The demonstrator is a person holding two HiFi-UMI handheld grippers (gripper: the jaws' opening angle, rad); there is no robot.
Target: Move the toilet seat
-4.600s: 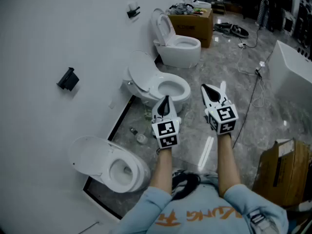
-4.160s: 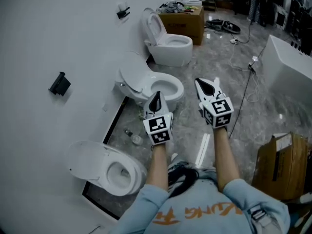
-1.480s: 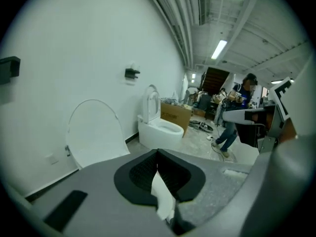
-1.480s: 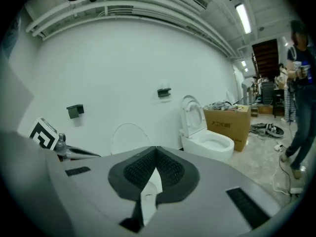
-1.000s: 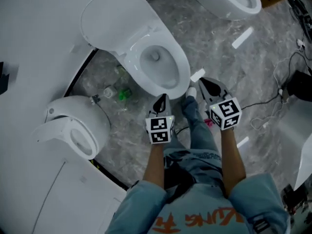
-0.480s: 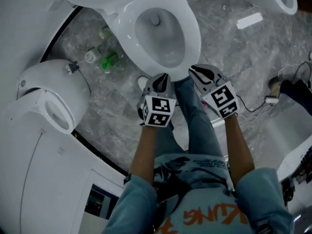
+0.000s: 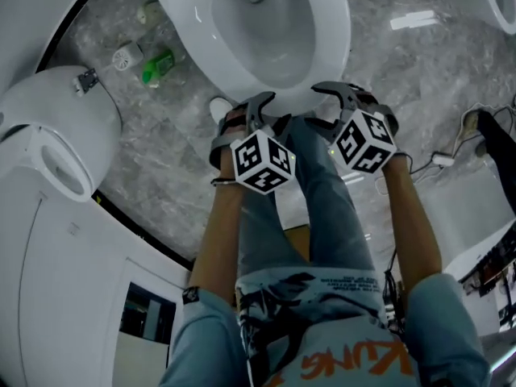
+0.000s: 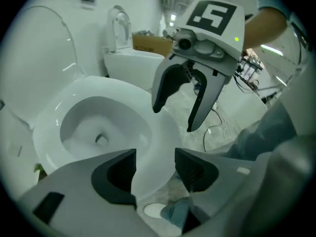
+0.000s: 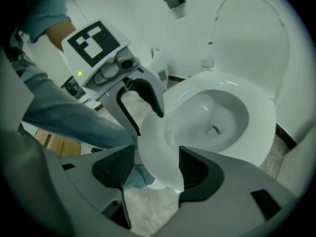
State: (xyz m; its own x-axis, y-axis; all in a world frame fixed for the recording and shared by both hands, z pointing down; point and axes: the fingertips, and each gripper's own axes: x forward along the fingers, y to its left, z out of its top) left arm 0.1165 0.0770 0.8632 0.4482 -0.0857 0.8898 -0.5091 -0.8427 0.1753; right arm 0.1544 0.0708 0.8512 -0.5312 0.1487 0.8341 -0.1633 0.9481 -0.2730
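A white toilet stands with its lid (image 9: 252, 38) raised and its seat ring (image 7: 332, 43) down on the bowl. Both grippers are at the front edge of the ring, side by side. In the left gripper view my left gripper (image 8: 154, 171) has the ring's front edge (image 8: 153, 132) between its spread jaws, which are opening; the pads do not press on it. My right gripper (image 9: 155, 171) likewise straddles the front edge (image 9: 158, 157), jaws opening, with a gap at the left pad. From the head view, the left gripper (image 7: 251, 107) and right gripper (image 7: 351, 99) sit just below the bowl.
A second toilet (image 7: 56, 135) stands at the left, and a third (image 8: 123, 58) beyond, with a cardboard box (image 8: 148, 42) behind it. Small bottles (image 7: 157, 64) lie on the marble floor by the wall. Cables (image 7: 451, 156) trail at the right. The person's legs (image 7: 322, 208) stand under the grippers.
The view has closed in over the toilet. Both grippers have come down to the front edge of the seat ring, and their jaws have gone from shut to spread.
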